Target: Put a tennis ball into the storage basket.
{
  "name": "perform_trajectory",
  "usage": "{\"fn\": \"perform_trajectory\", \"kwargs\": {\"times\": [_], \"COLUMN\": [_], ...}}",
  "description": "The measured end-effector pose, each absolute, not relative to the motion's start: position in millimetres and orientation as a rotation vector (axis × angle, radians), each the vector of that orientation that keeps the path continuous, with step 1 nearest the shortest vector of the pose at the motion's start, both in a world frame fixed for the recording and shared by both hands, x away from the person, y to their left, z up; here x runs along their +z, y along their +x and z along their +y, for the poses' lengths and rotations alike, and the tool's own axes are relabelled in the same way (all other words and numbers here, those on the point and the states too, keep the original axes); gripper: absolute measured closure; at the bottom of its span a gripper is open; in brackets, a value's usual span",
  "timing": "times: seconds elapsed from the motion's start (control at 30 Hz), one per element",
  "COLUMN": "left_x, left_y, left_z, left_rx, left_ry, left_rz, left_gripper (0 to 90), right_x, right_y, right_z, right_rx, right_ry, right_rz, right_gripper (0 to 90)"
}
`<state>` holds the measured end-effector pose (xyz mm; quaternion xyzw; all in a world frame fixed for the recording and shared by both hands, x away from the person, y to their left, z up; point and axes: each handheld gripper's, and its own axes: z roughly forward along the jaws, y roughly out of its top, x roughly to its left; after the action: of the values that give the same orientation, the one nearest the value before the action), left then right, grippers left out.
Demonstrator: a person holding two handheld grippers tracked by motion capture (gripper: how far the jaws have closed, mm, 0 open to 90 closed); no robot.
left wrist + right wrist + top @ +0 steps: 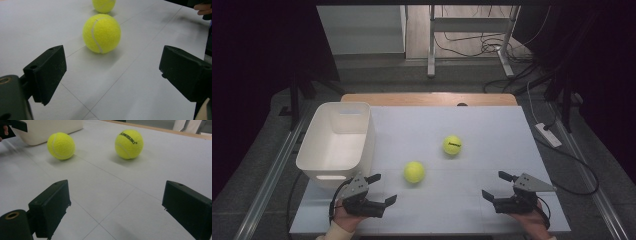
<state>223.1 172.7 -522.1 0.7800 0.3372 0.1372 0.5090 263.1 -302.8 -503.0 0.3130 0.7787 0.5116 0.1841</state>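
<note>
Left claw (382, 189) sat near the desk's (492, 125) front-left corner, jaws wide apart w/ nothing between them. Nearer tennis ball (414, 171) lay just ahead of it, approx. mid-desk toward the front edge, not touched. Right claw (498, 186) was near the front-right corner, also wide open & empty. Second tennis ball (452, 145), w/ black lettering, lay farther back near the centre, apart from the first. White bin (337, 142) stood along the left edge.
</note>
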Motion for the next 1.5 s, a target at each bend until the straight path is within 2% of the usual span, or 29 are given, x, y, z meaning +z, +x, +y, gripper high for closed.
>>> {"fn": "perform_trajectory", "kwargs": {"times": [0.93, 1.5], "left_x": [-512.0, -493.0], "left_y": [222.6, 222.3], "left_z": [168.6, 160.3], "left_rx": [0.346, 0.308], "left_ry": [1.880, 1.927], "left_rz": [0.831, 0.858], "left_gripper": [8.3, 8.0], "right_x": [-504.2, -503.5], "right_y": [261.6, 267.2], "right_z": [-305.9, -298.6], "right_rx": [1.444, 1.435], "right_ry": [0.893, 0.875], "right_rz": [2.198, 2.222], "right_gripper": [8.2, 8.8]}}
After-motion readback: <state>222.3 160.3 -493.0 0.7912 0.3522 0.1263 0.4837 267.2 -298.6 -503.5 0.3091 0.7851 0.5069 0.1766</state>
